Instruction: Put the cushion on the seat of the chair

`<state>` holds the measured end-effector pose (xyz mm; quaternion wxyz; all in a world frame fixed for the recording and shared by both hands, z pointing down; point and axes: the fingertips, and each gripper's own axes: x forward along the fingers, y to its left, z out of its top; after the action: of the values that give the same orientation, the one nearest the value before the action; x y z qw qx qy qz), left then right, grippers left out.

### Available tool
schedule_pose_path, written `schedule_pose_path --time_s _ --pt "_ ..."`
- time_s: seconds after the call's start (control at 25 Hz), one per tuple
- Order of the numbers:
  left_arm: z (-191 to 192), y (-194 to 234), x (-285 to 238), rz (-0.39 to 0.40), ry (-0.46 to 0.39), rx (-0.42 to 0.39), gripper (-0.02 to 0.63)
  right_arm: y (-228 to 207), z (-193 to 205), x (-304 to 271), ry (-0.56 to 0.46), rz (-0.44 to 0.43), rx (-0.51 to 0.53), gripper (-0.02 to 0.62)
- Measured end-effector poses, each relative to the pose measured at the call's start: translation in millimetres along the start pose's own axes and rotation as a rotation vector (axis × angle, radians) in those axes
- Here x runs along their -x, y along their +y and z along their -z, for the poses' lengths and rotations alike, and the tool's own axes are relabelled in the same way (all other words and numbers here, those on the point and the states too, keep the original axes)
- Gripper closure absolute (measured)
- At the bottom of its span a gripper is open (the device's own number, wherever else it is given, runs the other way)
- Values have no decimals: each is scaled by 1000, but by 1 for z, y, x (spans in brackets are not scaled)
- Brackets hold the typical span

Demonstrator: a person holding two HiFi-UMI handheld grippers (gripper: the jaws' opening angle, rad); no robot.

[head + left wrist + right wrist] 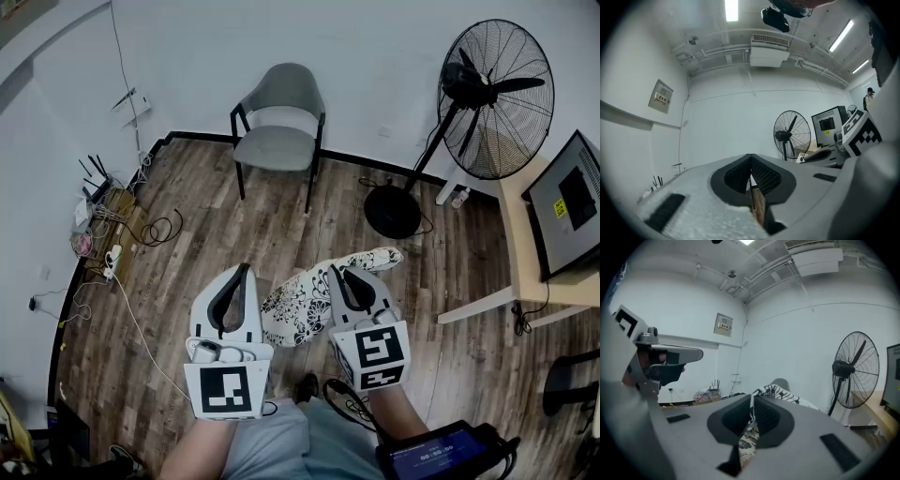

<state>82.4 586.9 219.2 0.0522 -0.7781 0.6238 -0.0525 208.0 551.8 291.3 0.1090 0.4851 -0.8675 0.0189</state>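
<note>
A grey chair with black legs stands against the far wall, and its seat is bare. In front of the person a white cushion with a black floral print hangs above the wooden floor. My right gripper is shut on the cushion's right edge, and the printed fabric shows pinched between its jaws. The left gripper hovers just left of the cushion, shut, with no fabric between its jaws; only floor shows through its gap in the left gripper view. The chair's back peeks over the cushion.
A large black pedestal fan stands right of the chair, its round base on the floor. A wooden desk with a monitor fills the right side. Routers and tangled cables lie along the left wall. A small screen sits at the person's waist.
</note>
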Motion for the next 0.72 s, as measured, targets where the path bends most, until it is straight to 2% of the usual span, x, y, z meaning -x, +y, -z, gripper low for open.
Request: schedule_pose_path --time_s 0.36,0.72 --pt "1 -13 -2 -16 -1 -4 597 -12 3 4 -9 -21 -13 581" --pt "17 17 -22 -42 28 11 597 -7 7 -36 25 -42 -15 581"
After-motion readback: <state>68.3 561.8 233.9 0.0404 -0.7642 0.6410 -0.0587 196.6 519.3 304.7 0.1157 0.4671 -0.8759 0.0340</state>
